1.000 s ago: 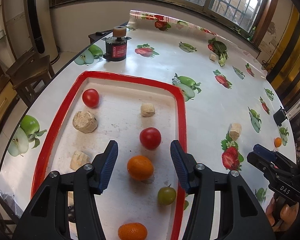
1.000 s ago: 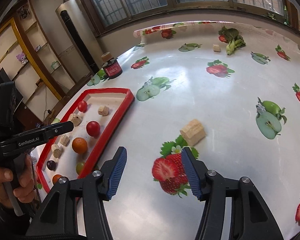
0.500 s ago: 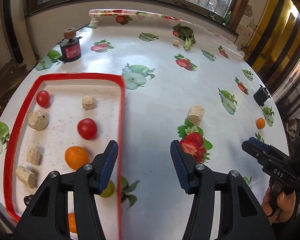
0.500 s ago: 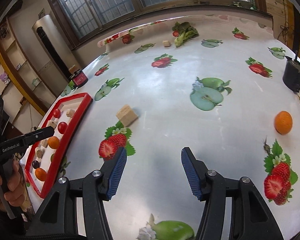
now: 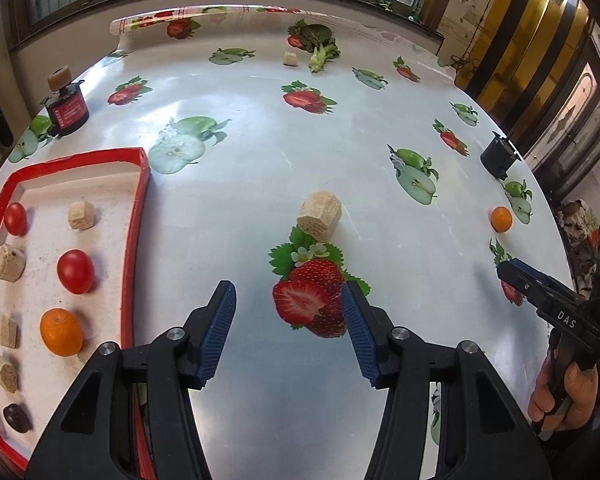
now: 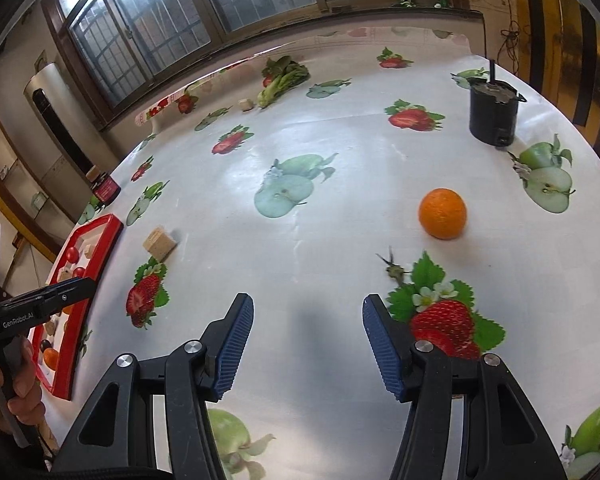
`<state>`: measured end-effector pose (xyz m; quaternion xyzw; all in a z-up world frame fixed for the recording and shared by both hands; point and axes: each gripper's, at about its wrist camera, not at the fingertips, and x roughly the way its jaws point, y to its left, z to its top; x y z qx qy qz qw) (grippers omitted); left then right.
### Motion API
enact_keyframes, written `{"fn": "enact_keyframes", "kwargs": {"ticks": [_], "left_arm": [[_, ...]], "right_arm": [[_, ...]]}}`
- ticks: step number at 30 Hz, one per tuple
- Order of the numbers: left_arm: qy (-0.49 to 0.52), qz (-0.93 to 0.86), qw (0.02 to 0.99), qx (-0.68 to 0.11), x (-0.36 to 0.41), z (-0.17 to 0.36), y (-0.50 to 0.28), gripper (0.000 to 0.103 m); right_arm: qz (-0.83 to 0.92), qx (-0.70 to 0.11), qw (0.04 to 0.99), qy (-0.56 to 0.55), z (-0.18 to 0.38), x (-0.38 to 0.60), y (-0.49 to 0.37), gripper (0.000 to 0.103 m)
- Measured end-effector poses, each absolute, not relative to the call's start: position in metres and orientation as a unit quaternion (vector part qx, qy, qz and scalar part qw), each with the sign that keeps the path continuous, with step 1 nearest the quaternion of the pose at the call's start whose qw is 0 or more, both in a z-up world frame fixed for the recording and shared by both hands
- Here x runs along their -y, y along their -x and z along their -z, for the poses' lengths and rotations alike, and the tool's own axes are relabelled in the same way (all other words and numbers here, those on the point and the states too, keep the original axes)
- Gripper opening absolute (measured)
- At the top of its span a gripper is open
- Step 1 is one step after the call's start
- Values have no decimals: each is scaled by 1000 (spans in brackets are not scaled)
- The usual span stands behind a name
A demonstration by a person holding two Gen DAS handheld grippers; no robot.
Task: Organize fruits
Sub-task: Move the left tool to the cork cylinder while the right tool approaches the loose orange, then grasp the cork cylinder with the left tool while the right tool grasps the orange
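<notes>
My left jaws (image 5: pixel 288 326) hang partly open and empty over a printed strawberry on the worktop (image 5: pixel 260 184). A tan block (image 5: pixel 319 215) lies at twelve o'clock just beyond them. The red tray (image 5: pixel 134 240) sits at nine o'clock, holding two tomatoes (image 5: pixel 75 271), an orange (image 5: pixel 61 332), tan chunks and a dark fruit (image 5: pixel 17 417). My right jaws (image 6: pixel 308 346) are also partly open with nothing between them, above bare cloth. A loose orange (image 6: pixel 443 213) rests on the worktop at one o'clock, near a black pot (image 6: pixel 493 114)
</notes>
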<state>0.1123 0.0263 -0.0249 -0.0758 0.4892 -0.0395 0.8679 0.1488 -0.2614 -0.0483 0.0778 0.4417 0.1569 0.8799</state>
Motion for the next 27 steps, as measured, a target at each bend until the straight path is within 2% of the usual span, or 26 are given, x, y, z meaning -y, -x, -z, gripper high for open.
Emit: {"fn": "enact_keyframes", "kwargs": {"ticks": [9,12,17,20,22,23,24,25,27], "left_arm": [[59,64,861,-500,-4,39,-143,53],[52,60,860,-504,-1,46,-159,53],[45,52,855,-514,3,61,-185,53],[24,49,865,-500,9,62,-192,52],[15,50,867,-496,12,62,-193,40],[10,50,868,-494,12,62,-193,34],[11,54,867,-495,12,62,-192,34],[14,58,866,-496,11,61,-191,34],[13,59,865,-498,11,61,-186,34]], "right_arm": [[-109,-434,891,-79,49,302,-171,60],[-93,-436,892,-71,51,309,-189,64],[-67,-442,893,-50,61,313,-219,64],[-59,-443,893,-50,68,316,-230,64],[-56,-437,896,-44,69,315,-233,60],[-56,-435,897,-42,68,314,-232,48],[-62,-435,897,-44,68,313,-232,39],[-72,-435,896,-48,67,312,-231,35],[-72,-436,896,-41,66,308,-230,36]]}}
